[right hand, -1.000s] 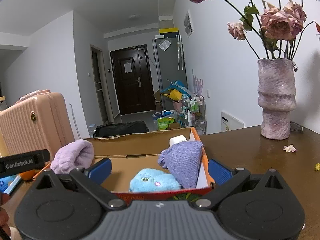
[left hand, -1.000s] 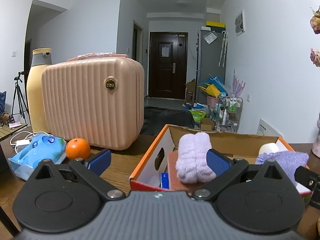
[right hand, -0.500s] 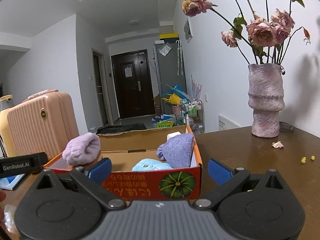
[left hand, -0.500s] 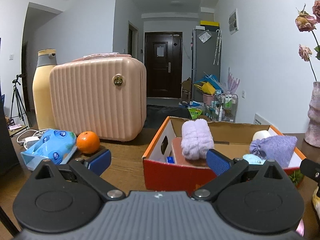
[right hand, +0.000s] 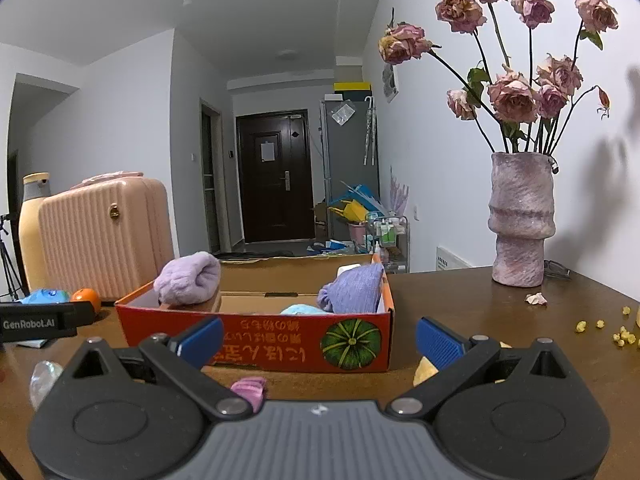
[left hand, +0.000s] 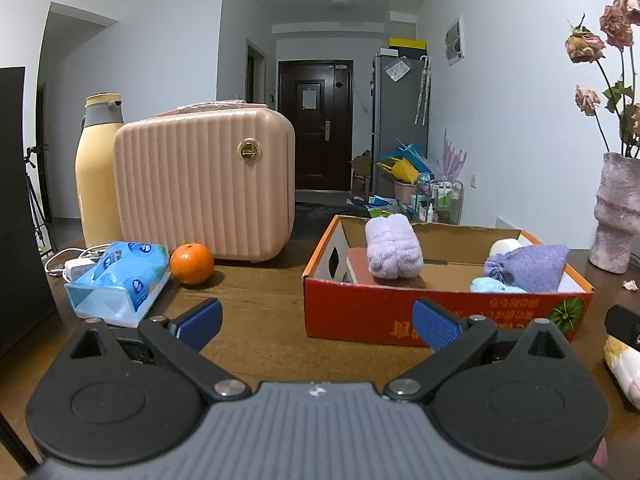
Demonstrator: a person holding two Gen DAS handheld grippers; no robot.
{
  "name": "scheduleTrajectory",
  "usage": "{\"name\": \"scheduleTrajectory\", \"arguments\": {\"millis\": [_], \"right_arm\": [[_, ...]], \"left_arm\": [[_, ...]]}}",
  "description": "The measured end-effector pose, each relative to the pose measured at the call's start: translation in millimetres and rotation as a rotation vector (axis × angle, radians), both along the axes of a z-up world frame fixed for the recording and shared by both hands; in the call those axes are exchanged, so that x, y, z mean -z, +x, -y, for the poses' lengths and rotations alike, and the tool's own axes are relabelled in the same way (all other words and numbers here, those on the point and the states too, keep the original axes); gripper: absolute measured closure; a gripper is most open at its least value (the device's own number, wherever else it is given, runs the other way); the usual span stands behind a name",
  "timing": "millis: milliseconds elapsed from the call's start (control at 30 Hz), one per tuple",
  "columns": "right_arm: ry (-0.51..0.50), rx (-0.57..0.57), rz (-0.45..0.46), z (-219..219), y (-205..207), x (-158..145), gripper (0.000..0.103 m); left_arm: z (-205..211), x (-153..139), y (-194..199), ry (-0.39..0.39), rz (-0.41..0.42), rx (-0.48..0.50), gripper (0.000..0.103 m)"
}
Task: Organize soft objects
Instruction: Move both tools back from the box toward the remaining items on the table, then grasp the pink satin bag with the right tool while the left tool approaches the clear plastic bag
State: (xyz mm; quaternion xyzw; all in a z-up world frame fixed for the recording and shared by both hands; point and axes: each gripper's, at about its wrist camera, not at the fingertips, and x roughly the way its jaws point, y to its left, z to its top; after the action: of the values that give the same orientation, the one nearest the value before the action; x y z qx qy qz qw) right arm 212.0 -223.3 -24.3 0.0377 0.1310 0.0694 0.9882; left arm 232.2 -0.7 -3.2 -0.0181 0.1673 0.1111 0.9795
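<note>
Both tongs are released and hold nothing: the left gripper (left hand: 316,322) and right gripper (right hand: 319,334) face the orange cardboard box (right hand: 256,334), which holds a lilac rolled towel (right hand: 188,279), a purple pouch (right hand: 356,289) and a blue plush (right hand: 302,310). A small pink cloth (right hand: 249,387) lies on the table below the right gripper; it looks light and limp, best pinched mid-bunch.

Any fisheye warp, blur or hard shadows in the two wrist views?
Left wrist: walls bow toward the dark corners; cardboard box sharp. Right wrist: same warp, dried roses cast soft shadows on the wall beside the vase; no motion blur in either.
</note>
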Motion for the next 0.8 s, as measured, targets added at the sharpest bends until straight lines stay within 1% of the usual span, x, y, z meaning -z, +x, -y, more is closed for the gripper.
{"name": "scheduleTrajectory", "arguments": {"millis": [267, 533, 800], "right_arm": [[-0.013, -0.016, 0.001, -2, -24, 3, 0.000], [-0.028, -0.027, -0.008, -5, -45, 7, 0.000], [-0.055, -0.062, -0.038, -13, -54, 11, 0.000]], "left_arm": [[-2, 2, -28, -0.006, -0.005, 0.037, 0.000], [-7, 5, -50, -0.011, -0.030, 0.081, 0.000], [-15, 9, -66, -0.033, -0.055, 0.104, 0.000]]}}
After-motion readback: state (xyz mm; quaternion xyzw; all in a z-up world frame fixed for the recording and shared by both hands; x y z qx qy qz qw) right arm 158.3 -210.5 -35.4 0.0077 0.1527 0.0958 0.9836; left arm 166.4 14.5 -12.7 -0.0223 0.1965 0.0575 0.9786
